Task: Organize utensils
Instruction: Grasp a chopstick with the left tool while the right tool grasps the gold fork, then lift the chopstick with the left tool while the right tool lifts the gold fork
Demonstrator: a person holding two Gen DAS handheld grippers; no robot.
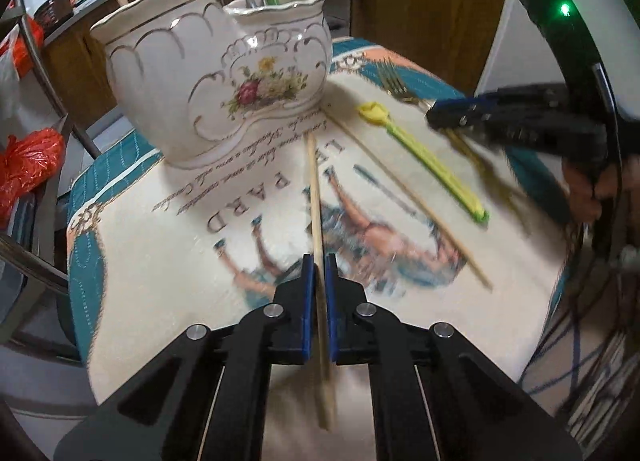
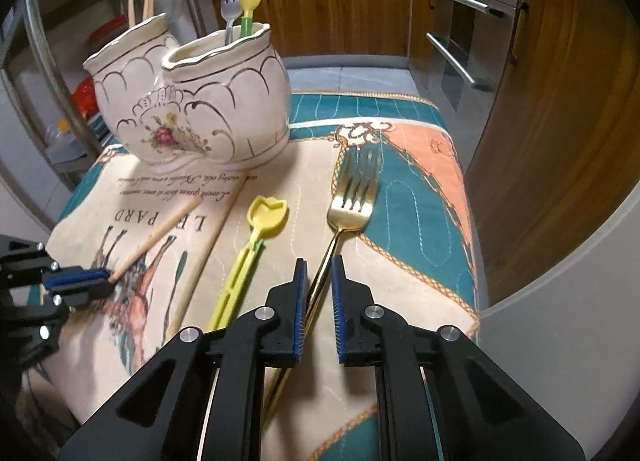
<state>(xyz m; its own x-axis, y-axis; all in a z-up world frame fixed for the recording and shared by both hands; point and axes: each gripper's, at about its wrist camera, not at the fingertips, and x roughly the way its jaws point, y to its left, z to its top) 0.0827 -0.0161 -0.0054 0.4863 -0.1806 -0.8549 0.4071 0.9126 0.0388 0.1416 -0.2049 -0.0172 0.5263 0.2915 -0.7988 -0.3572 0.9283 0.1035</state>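
Chopstick pinched in left gripper, tip toward ceramic holder on the printed cloth. Gold fork lies on cloth, handle between right gripper pads, touching only the left pad; gap on the right

Background's a regular kitchen: wooden cabinets across the top of the right wrist frame, an oven with steel handles at upper right, and red plastic bags bunched at the left edge of the left wrist frame.
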